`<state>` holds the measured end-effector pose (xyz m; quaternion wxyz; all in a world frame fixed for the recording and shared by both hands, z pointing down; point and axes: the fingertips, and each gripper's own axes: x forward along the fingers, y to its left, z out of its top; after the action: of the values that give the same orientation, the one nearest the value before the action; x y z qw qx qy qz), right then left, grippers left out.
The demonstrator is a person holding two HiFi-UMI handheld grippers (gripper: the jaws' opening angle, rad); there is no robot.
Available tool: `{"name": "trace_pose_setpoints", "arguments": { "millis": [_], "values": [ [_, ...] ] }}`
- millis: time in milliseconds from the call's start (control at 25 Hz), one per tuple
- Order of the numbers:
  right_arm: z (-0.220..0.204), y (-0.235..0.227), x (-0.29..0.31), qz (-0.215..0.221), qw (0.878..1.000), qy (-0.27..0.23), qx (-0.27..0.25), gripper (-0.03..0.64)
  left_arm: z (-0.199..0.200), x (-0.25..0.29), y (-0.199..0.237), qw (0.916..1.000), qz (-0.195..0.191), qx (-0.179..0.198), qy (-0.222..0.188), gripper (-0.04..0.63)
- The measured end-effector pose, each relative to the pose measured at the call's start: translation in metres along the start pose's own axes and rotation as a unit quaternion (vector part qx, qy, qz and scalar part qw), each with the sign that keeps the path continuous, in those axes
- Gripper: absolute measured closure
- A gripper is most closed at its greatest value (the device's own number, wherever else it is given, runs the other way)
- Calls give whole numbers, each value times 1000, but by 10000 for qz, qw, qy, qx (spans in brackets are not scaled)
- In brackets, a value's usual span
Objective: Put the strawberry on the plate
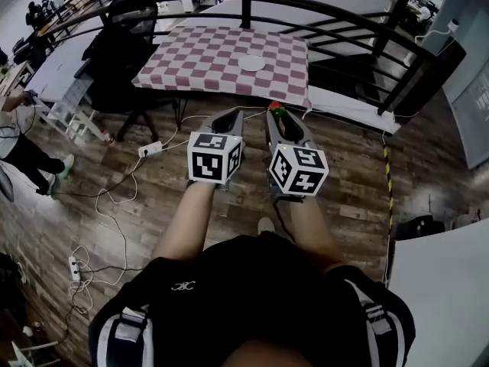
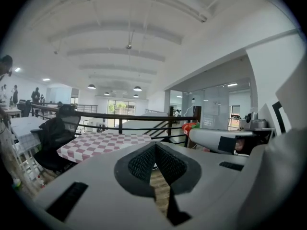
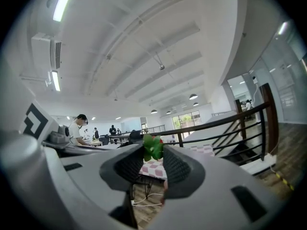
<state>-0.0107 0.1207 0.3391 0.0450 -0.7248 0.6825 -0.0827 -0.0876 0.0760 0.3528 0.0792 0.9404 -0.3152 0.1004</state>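
Note:
A red strawberry (image 1: 276, 110) with green leaves is pinched at the tip of my right gripper (image 1: 276, 118), which is shut on it. In the right gripper view its leaves (image 3: 152, 147) stick up between the dark pads. My left gripper (image 1: 232, 118) is held beside the right one, shut with nothing in it; its pads meet at the tip (image 2: 155, 146). Both grippers hang over the wooden floor, short of the table with the checked cloth (image 1: 199, 60). A white plate (image 1: 251, 63) lies on that cloth towards its far side. The left gripper view also shows the strawberry (image 2: 189, 127).
A curved black railing (image 1: 321, 10) runs behind the table. A black chair (image 1: 126, 52) stands at the table's left. Cables and a power strip (image 1: 149, 150) lie on the floor. White desks (image 1: 439, 281) flank the right, and a person (image 1: 23, 147) stands at the far left.

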Motion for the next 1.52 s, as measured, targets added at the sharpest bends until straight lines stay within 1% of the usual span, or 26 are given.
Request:
{"name": "trace_pose_setpoints", "arguments": {
  "millis": [120,360,520,720,880,1040,1160,1320,1520],
  "values": [
    [5,-22,24,80,10000,58,-3,482,6,28,4,9999,100,13,15,603],
    [12,-62,64,455,9988,180,64,483,16,85,1,9998,177,6,-39,603],
    [12,-89,90,622,9974,328,132,483,18,118,3,9994,355,-1,22,603],
    [14,-115,112,762,9962,424,41,483,21,148,5,9984,562,-87,6,603],
    [13,-133,130,736,9962,454,126,483,15,169,9,9981,594,-127,134,603],
    [9,-140,149,740,9960,502,37,483,12,186,21,9976,652,-169,175,603],
    [7,-145,170,729,9958,550,22,483,14,203,32,9978,625,-155,186,603],
    [1,-151,207,624,9966,529,-111,482,13,232,59,9979,595,-182,178,603],
    [-2,-159,265,487,9973,553,-68,483,19,272,104,9983,526,-178,200,603]
  ]
}}
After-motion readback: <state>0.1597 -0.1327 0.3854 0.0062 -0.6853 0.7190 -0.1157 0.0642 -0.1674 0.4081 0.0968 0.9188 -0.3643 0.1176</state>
